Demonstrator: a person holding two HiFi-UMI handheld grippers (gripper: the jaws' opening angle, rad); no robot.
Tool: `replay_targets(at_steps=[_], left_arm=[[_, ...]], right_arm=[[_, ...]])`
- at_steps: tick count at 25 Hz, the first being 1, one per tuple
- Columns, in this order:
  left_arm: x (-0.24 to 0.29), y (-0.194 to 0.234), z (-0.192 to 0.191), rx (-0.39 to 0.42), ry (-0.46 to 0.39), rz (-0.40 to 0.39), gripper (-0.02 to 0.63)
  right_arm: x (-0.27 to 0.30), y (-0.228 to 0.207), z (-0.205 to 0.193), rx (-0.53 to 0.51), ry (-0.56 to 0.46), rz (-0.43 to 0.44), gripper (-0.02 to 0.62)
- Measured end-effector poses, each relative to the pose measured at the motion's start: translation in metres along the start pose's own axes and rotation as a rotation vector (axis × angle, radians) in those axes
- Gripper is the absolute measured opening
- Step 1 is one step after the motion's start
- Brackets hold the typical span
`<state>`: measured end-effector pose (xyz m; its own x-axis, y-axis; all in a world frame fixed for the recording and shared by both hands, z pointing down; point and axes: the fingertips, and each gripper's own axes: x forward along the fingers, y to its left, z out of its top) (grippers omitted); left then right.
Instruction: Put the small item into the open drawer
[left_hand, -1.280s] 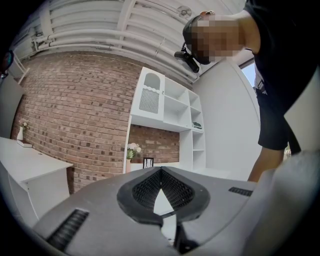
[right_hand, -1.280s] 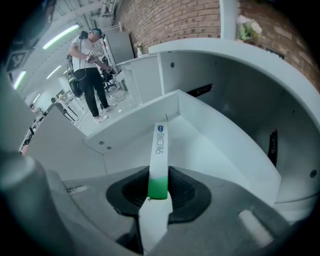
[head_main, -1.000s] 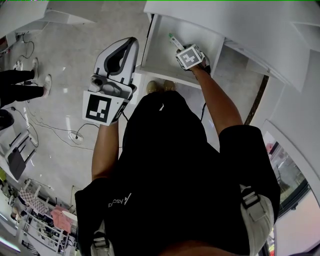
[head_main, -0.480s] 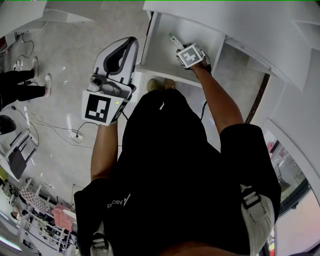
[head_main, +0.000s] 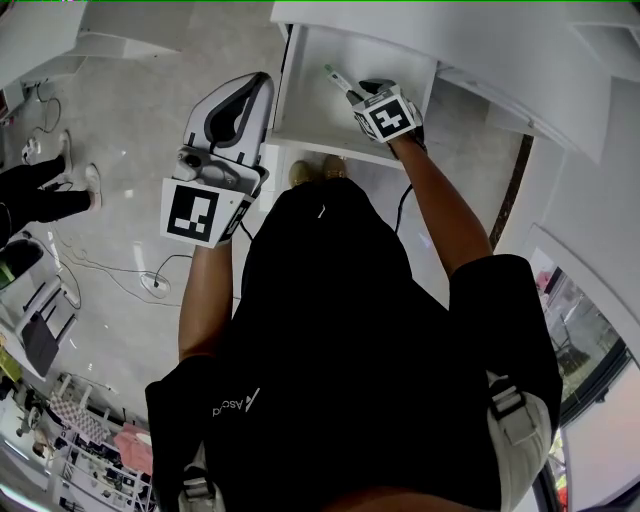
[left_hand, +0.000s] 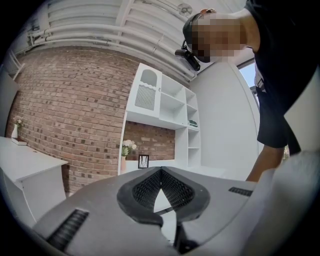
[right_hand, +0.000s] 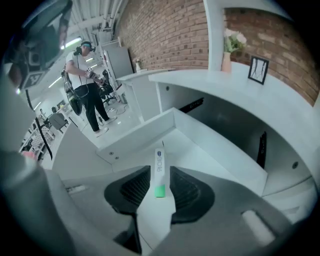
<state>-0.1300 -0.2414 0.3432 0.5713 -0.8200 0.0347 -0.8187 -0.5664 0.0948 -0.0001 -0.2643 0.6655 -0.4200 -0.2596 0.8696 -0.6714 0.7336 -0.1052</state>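
Observation:
The small item is a white tube with a green band (right_hand: 159, 162). It lies lengthwise between the pads of my right gripper (right_hand: 159, 172), inside the open white drawer (right_hand: 140, 137). That gripper's jaws are opening, and a thin gap shows on each side of the tube. In the head view the tube (head_main: 335, 78) sticks out ahead of the right gripper (head_main: 352, 93), over the drawer (head_main: 300, 110). My left gripper (head_main: 258, 85) is held up to the left of the drawer. Its jaws are shut (left_hand: 161, 171) with nothing between them.
A white counter runs above the drawer and carries a vase of flowers (right_hand: 229, 47) and a small picture frame (right_hand: 258, 70). A person in black stands on the floor at the left (head_main: 40, 195), near cables (head_main: 150, 280). Another person stands farther off (right_hand: 87, 80).
The right gripper has drawn back slightly toward me while the tube stays in place in the drawer. The left gripper still hangs beside the drawer.

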Motion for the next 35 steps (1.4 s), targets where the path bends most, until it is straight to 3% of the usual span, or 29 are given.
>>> replay_targets(at_steps=[5,11,19,26,35], left_arm=[[0.006,-0.011,0.009,-0.008,-0.037,-0.040,-0.002],[0.011,-0.036,0.006,0.005,-0.017,-0.104,-0.002],[0.014,-0.059,0.028,0.002,-0.063,-0.144,-0.002],[-0.002,-0.084,0.058,0.020,-0.101,-0.160,-0.002],[-0.018,-0.110,0.088,0.045,-0.129,-0.197,-0.002]], right_arm=[[-0.047,0.009,0.035,-0.010,-0.143,-0.005,0.119],[-0.129,0.028,0.083,0.000,-0.382,0.000,0.102],[-0.239,0.062,0.133,-0.014,-0.709,0.044,0.070],[-0.316,0.097,0.149,-0.060,-0.889,0.050,0.045],[-0.375,0.131,0.155,-0.113,-1.040,0.047,0.005]])
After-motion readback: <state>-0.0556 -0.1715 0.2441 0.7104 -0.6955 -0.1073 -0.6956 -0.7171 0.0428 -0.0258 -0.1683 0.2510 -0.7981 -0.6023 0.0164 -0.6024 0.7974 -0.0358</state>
